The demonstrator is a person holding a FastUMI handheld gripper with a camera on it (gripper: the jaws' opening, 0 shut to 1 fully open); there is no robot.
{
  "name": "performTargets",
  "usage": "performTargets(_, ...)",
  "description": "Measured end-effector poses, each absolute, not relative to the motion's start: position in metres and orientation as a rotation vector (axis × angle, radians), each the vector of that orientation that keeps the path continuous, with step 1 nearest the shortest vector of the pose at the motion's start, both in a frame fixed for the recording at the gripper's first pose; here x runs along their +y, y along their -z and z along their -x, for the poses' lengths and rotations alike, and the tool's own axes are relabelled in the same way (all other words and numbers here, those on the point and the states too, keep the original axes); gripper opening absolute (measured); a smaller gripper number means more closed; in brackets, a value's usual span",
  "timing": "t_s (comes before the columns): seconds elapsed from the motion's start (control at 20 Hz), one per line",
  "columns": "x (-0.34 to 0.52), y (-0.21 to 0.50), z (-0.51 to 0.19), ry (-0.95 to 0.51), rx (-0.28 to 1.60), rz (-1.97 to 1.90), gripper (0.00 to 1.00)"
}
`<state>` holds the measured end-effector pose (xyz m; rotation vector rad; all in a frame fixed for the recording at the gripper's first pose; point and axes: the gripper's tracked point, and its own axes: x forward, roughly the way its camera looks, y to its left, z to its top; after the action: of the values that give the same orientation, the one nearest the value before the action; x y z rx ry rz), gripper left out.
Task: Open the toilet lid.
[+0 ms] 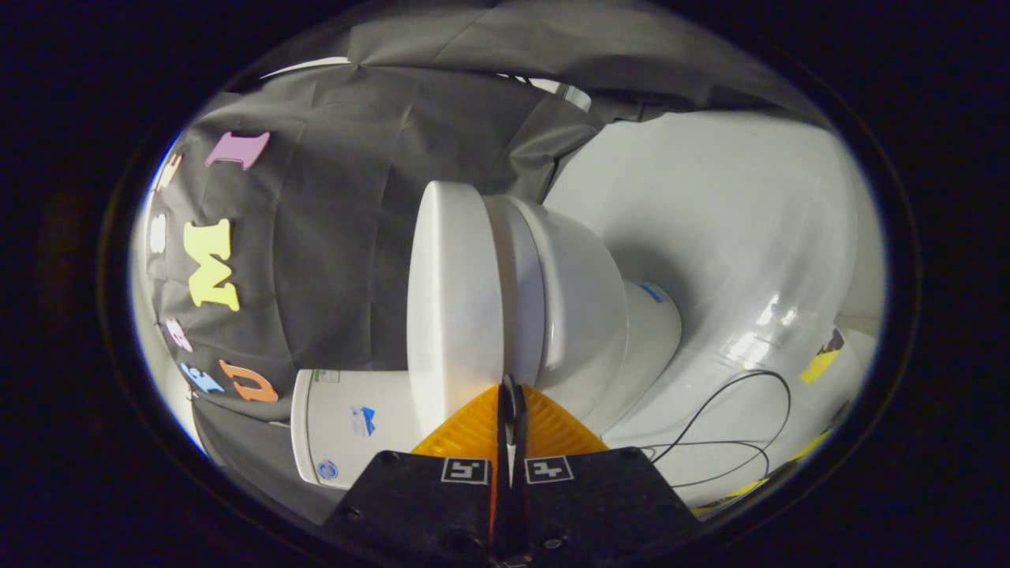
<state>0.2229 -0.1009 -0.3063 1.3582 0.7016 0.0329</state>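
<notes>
Nearest of all, the gripper [509, 394] has its two fingers pressed together with only a thin slit between them, and nothing is pinched in that slit. Each finger mount carries a small square marker just behind the ribbed pads. The joined tips point at the seam where the toilet lid [454, 308] meets the seat [521, 292], and they sit right at the lid's near edge; whether they actually touch it cannot be told. The whole scene appears rolled on its side, so the white lid shows as a tall, smooth slab just ahead of the fingers, lying flat against the seat and therefore closed. On the other side of the seat swells the white bowl [584, 292], which narrows into the pedestal base [651, 331] resting on the pale glossy floor [726, 229]. On the lid's side, close beside the fingers, stands the white cistern [347, 426], bearing a few small stickers. A thin black cable [742, 410] loops over the floor near the base, and beyond it a yellow and dark mark [821, 359] lies on the floor. Farthest off, the black cloth wall [355, 197] of the booth hangs behind the toilet in loose folds.
</notes>
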Motion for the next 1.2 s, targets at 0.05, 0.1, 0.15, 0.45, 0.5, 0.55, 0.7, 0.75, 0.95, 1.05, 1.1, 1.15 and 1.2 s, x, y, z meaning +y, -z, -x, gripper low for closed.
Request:
performTargets(0.05,-0.099,0.302,-0.223,-0.034,0.701,-1.354,0.04)
performTargets(0.1,-0.099,0.297,-0.223,-0.032,0.697,-1.349,0.04)
performTargets(0.15,-0.097,0.293,-0.22,-0.029,0.696,-1.338,0.04)
performTargets(0.45,-0.095,0.266,-0.219,-0.006,0.663,-1.323,0.04)
performTargets(0.5,-0.096,0.263,-0.219,-0.002,0.664,-1.325,0.04)
performTargets(0.55,-0.097,0.261,-0.219,0.007,0.666,-1.322,0.04)
performTargets(0.7,-0.095,0.248,-0.218,0.012,0.66,-1.292,0.04)
performTargets(0.75,-0.091,0.241,-0.219,0.008,0.656,-1.282,0.04)
performTargets(0.95,-0.082,0.219,-0.218,-0.009,0.632,-1.214,0.04)
performTargets(1.05,-0.078,0.205,-0.218,-0.018,0.623,-1.189,0.04)
performTargets(1.1,-0.076,0.198,-0.217,-0.024,0.617,-1.18,0.04)
performTargets(1.15,-0.073,0.192,-0.217,-0.032,0.612,-1.162,0.04)
performTargets(1.2,-0.07,0.186,-0.218,-0.036,0.607,-1.141,0.04)
